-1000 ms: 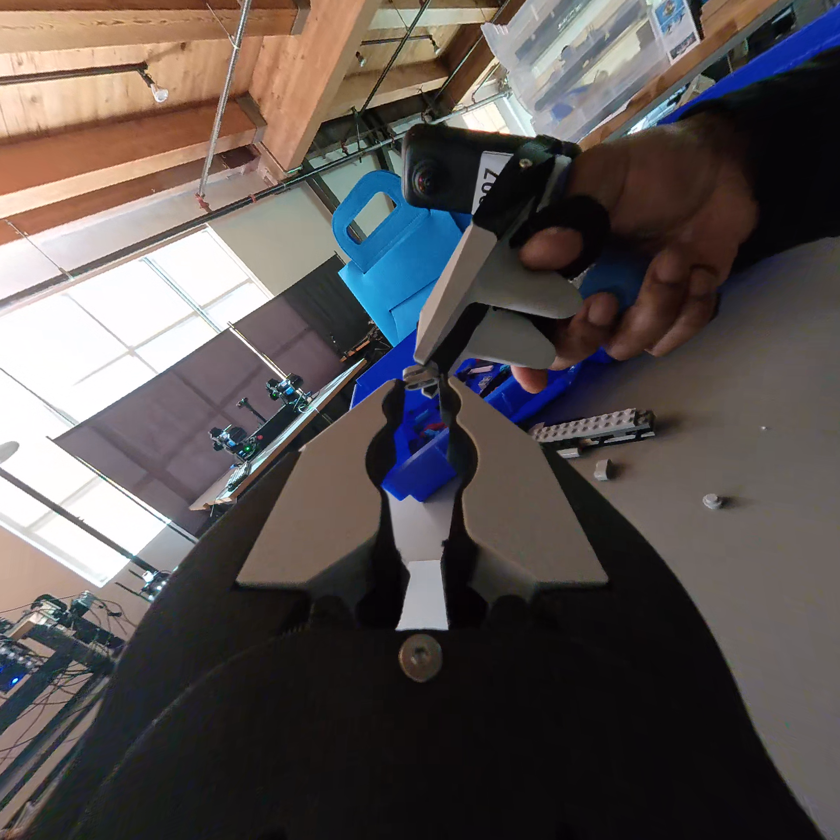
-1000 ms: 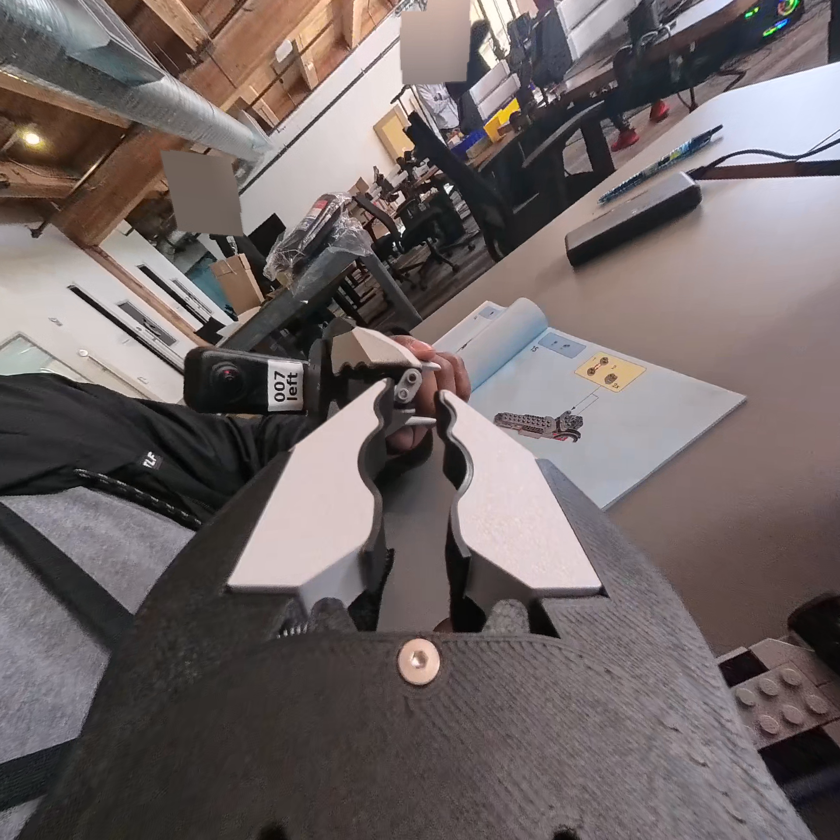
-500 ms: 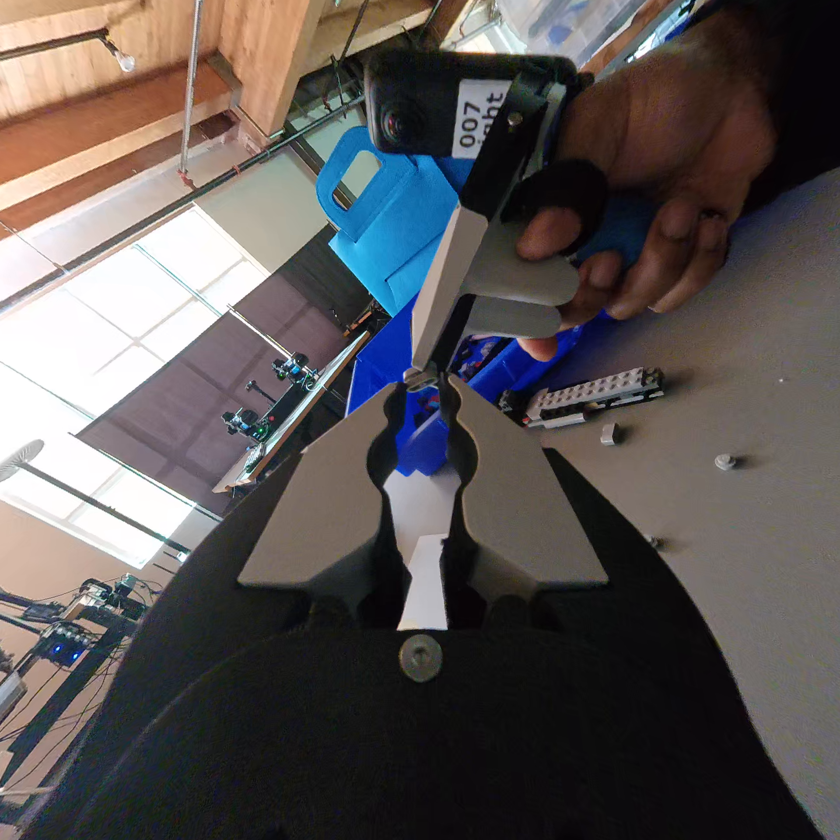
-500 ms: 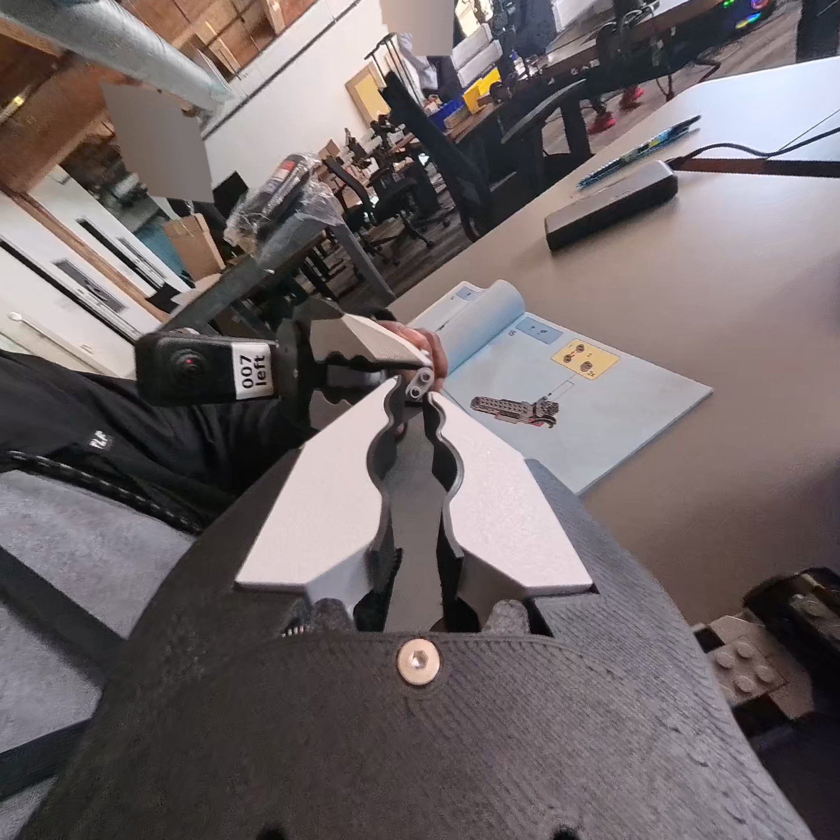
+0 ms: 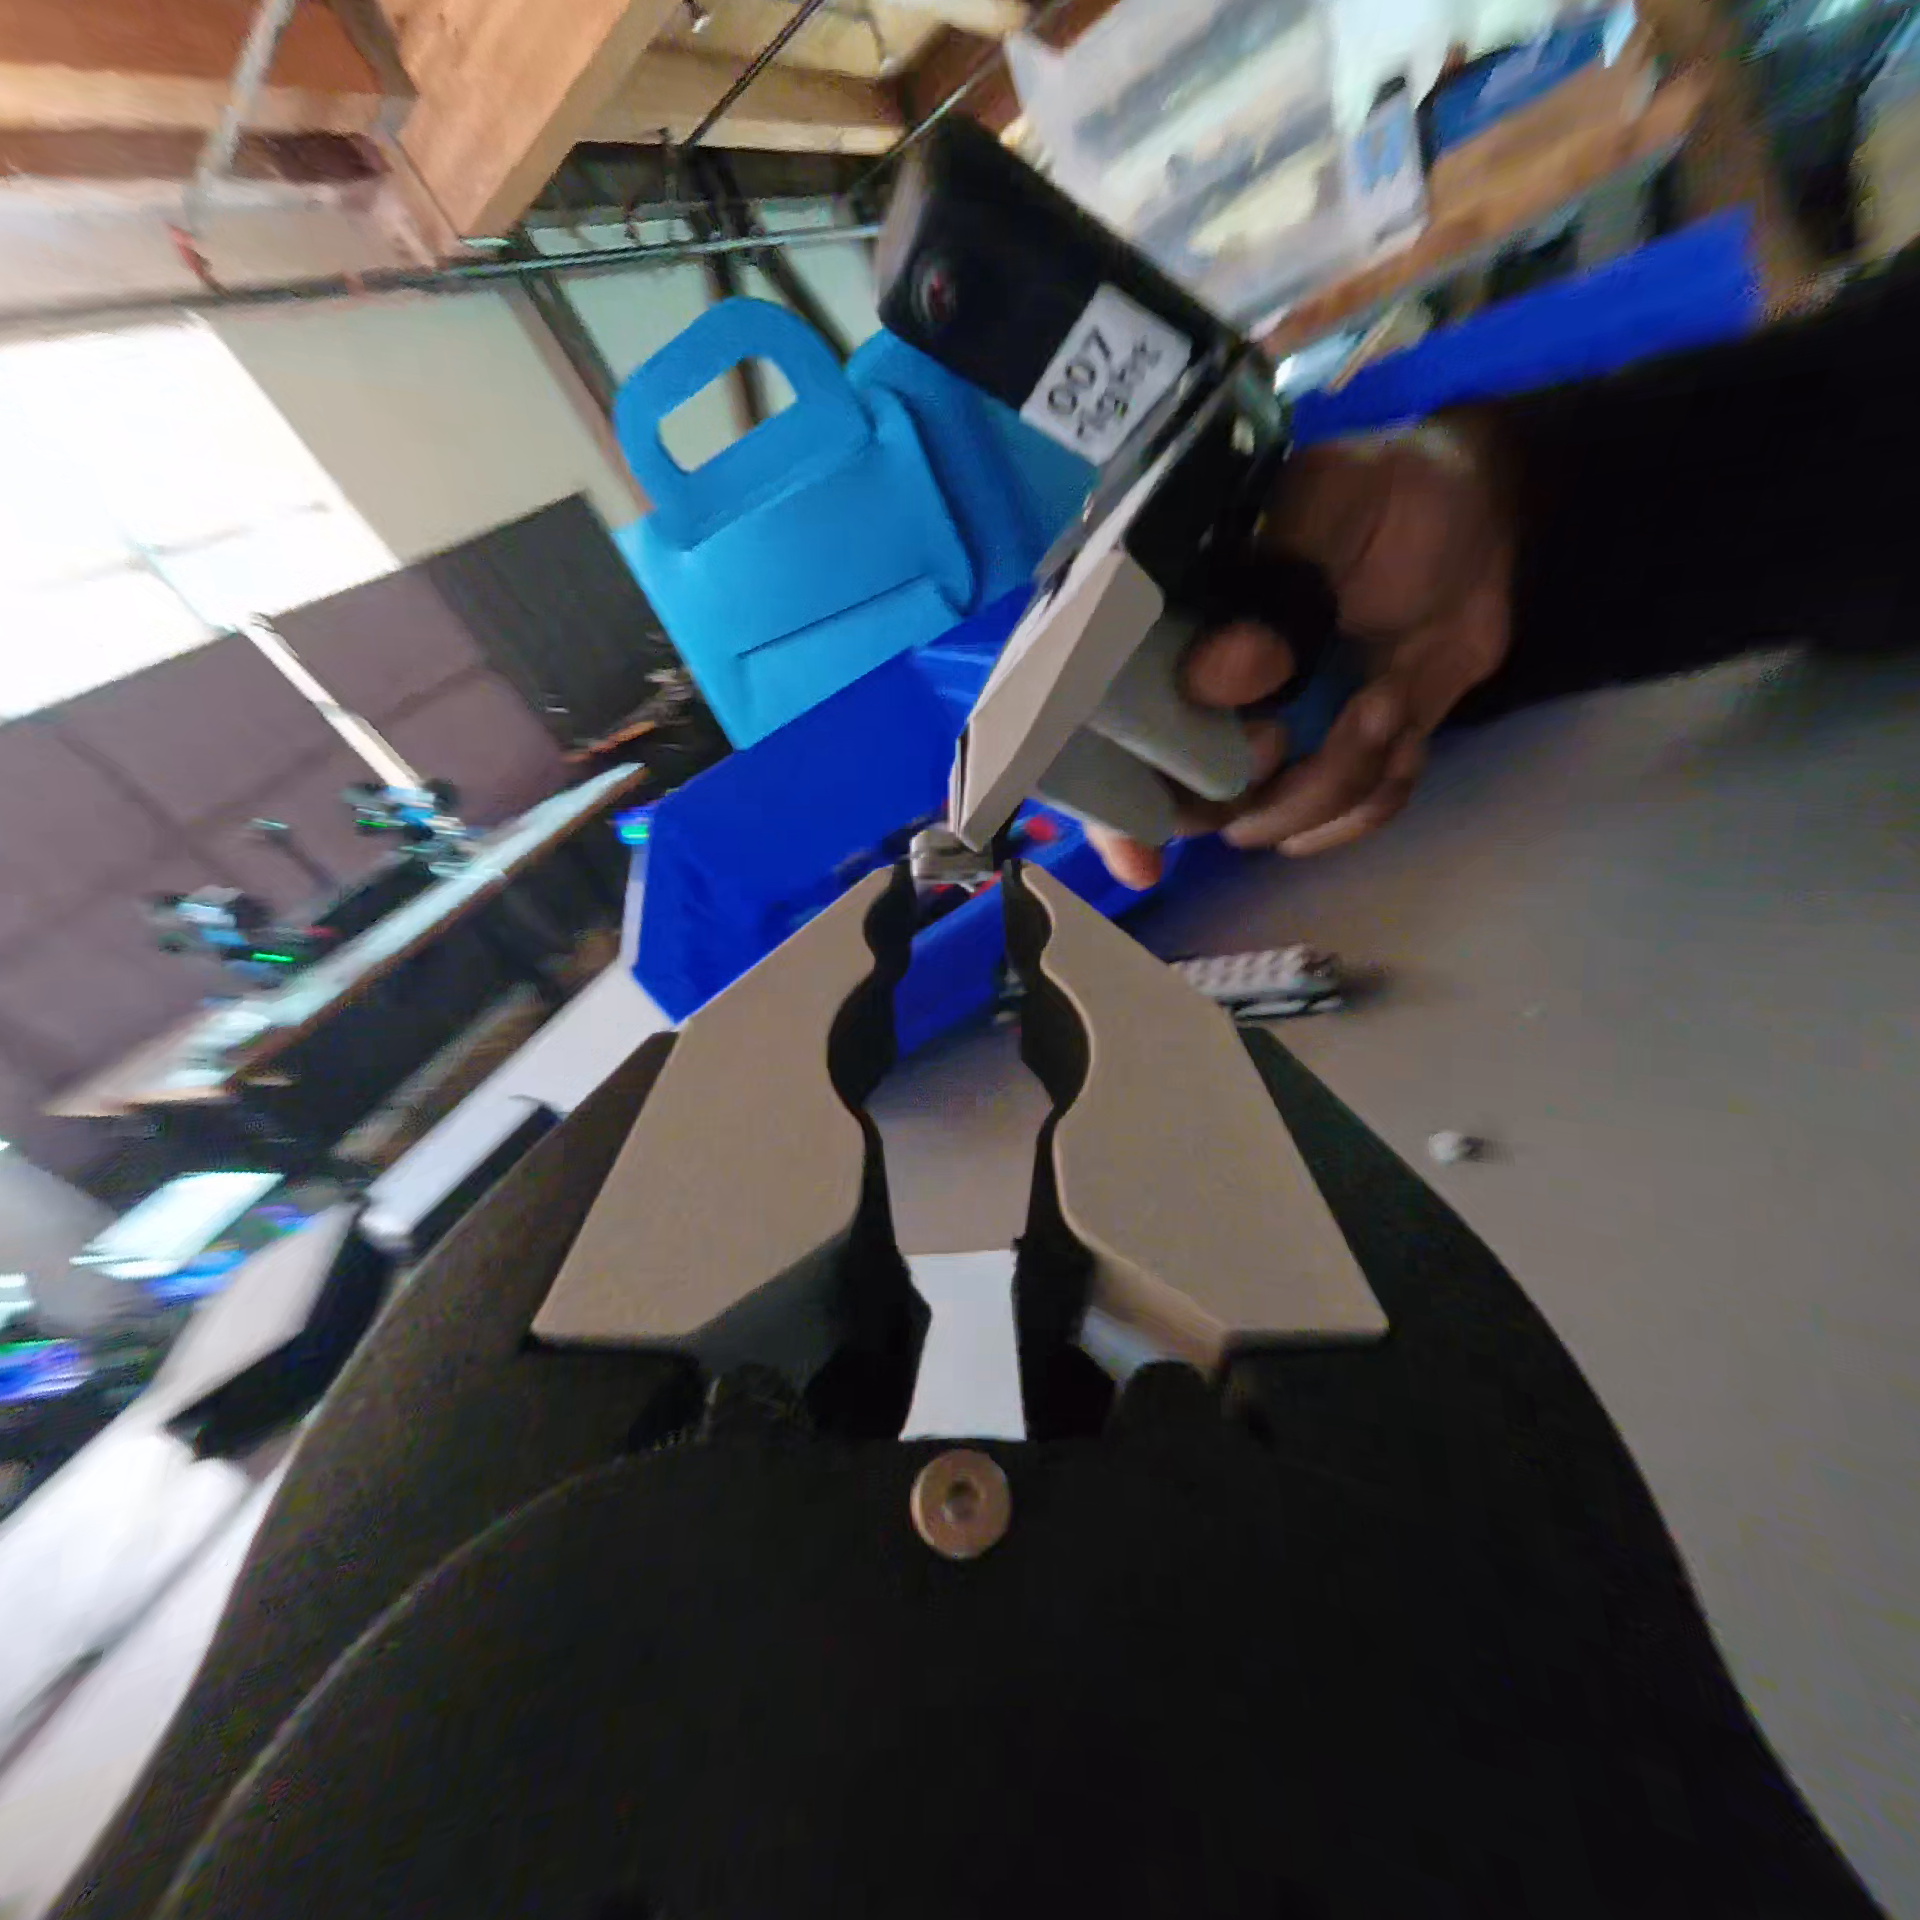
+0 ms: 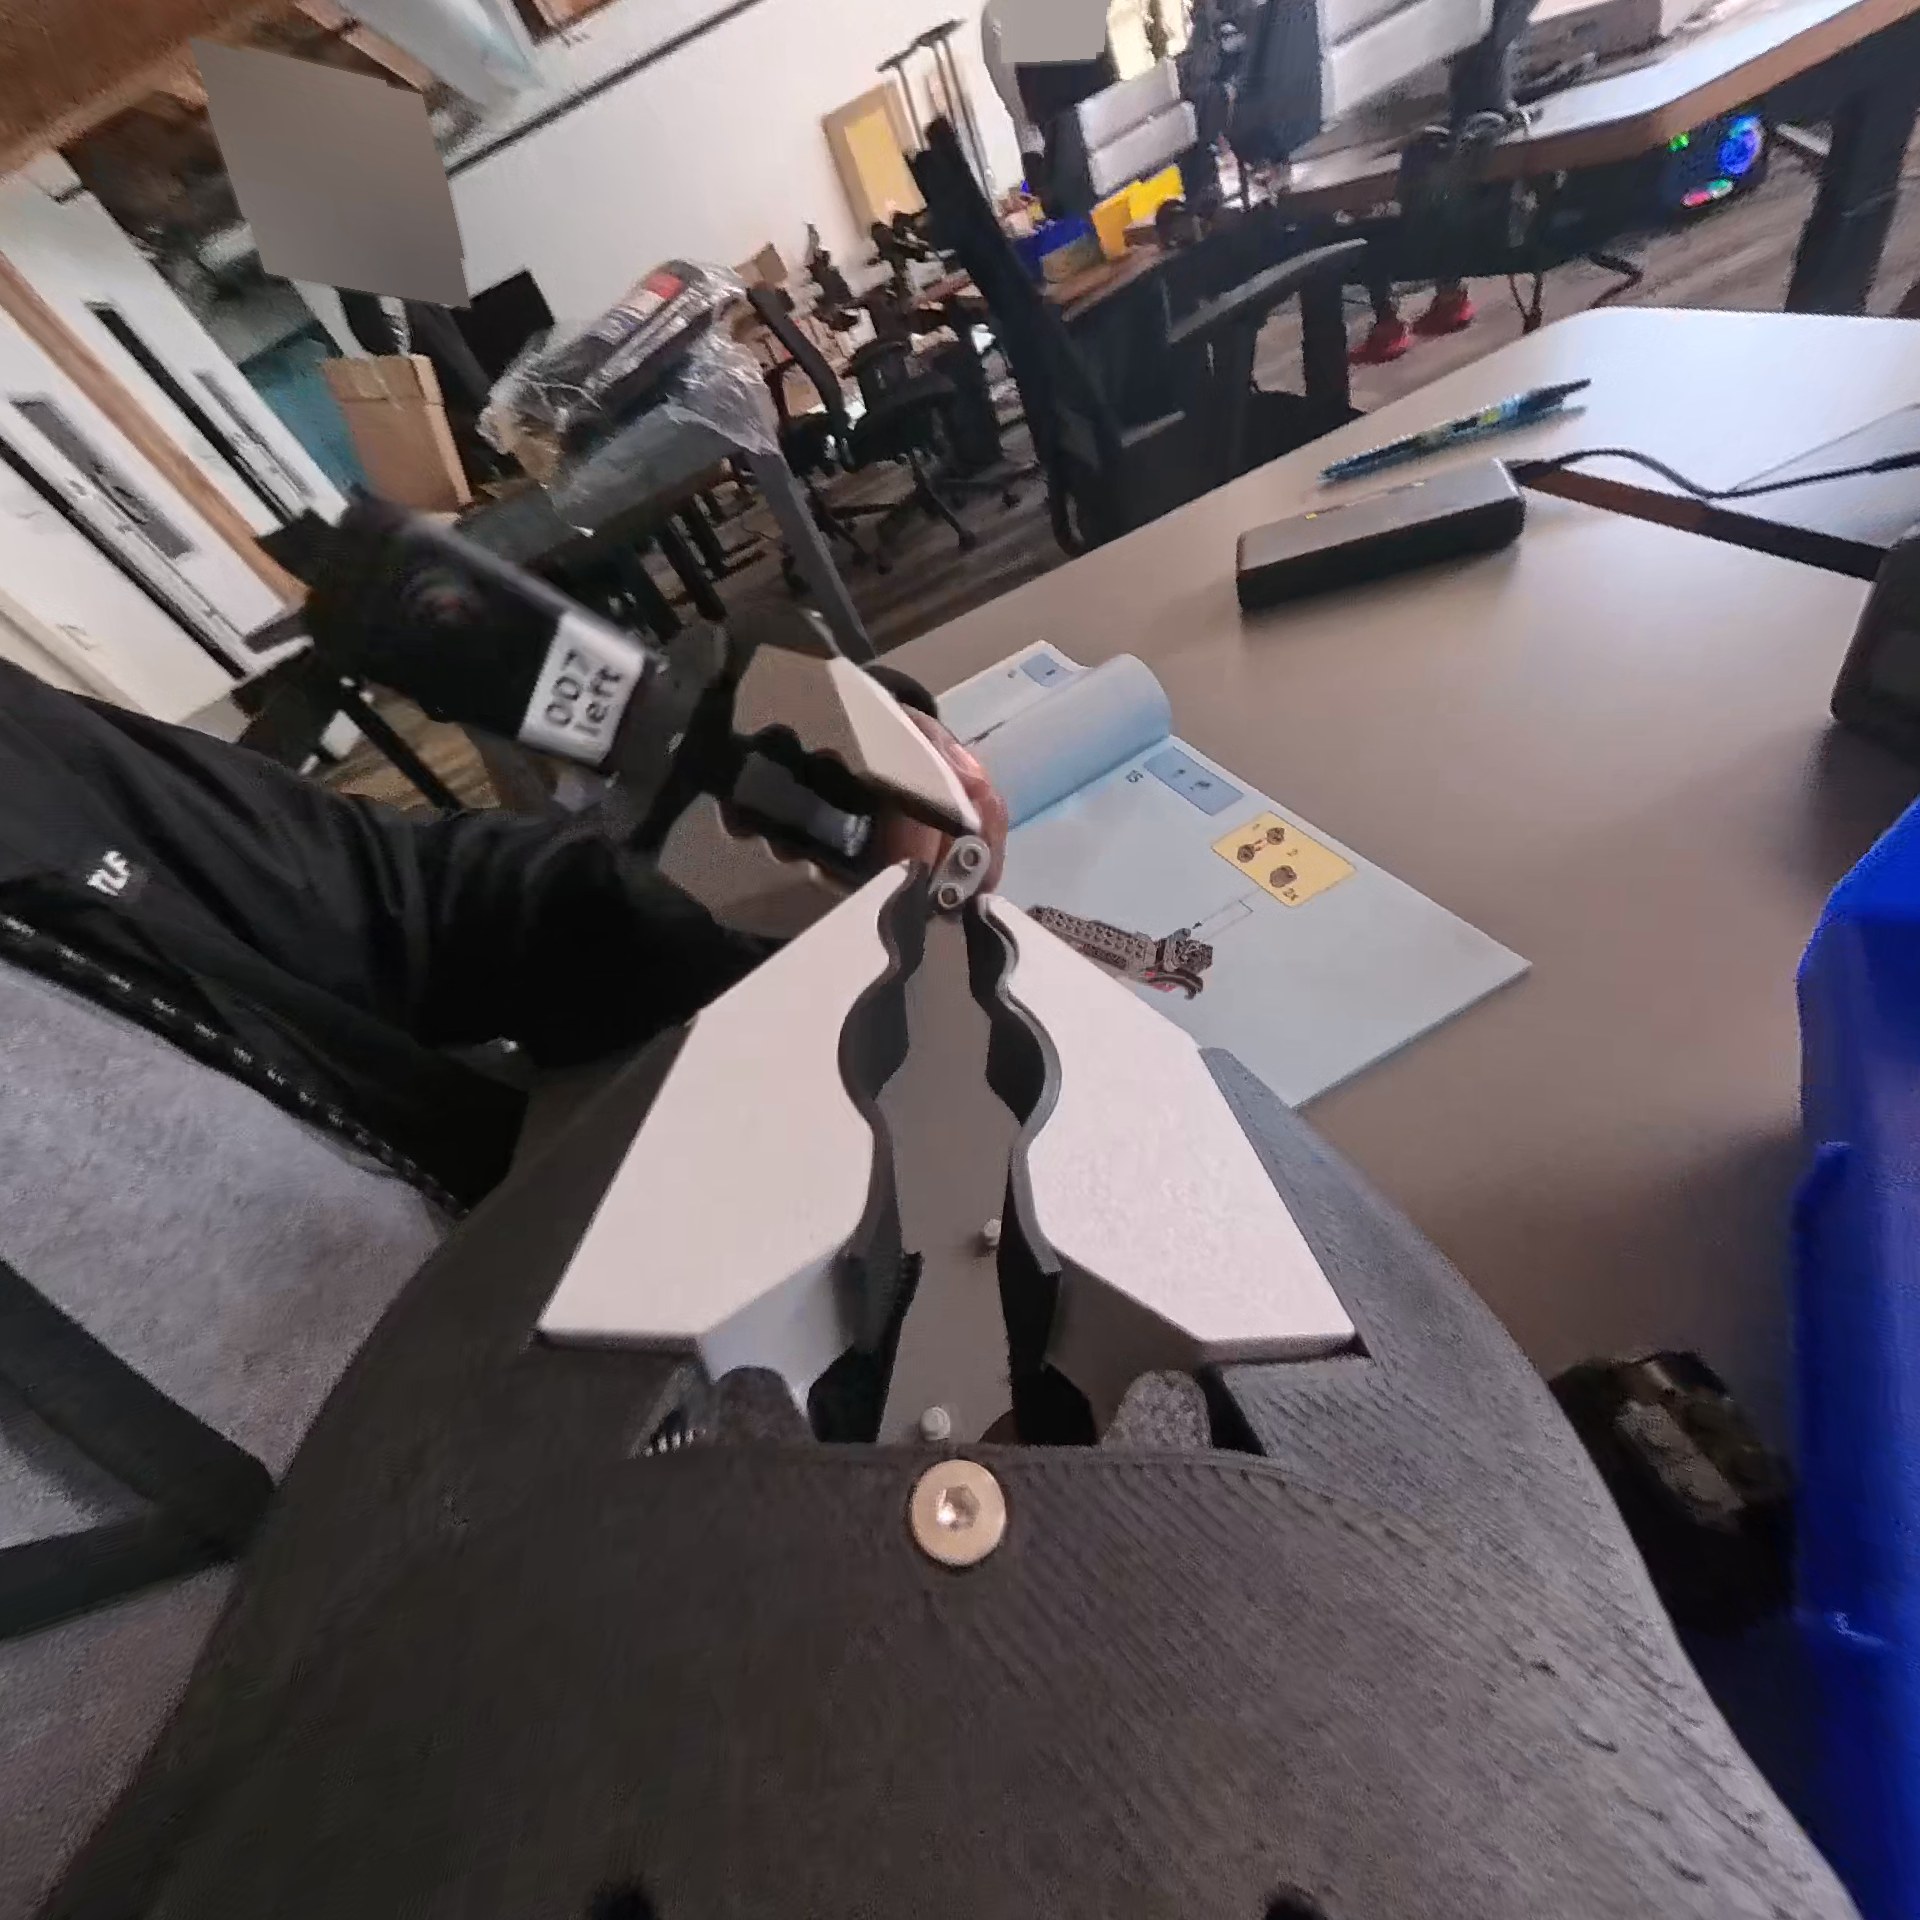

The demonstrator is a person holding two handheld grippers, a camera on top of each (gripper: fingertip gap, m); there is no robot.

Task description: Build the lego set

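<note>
Blue bin [image 5: 790, 821] on the desk [image 5: 1662, 1039] holds blurred bits. Right gripper [image 6: 951, 894] pinches a grey piece [image 6: 958, 873]; left gripper [image 5: 956, 883], slightly parted, meets it.

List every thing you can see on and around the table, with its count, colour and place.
table: one, grey, under everything
instruction booklet: one, light blue, open on the table
small lego piece: one, grey, in the air where both grippers' tips meet
lego assembly: one, grey, lying on the table near the bin
loose stud: one, grey, alone on the table
bin: one, blue, on the table
bag: one, light blue, behind the bin
flat box: one, black, far side of the table
pen: one, blue, beyond the flat box
left gripper: grey fingers, tips at the piece
right gripper: grey fingers, tips at the piece
hand: one, holding the right gripper
</note>
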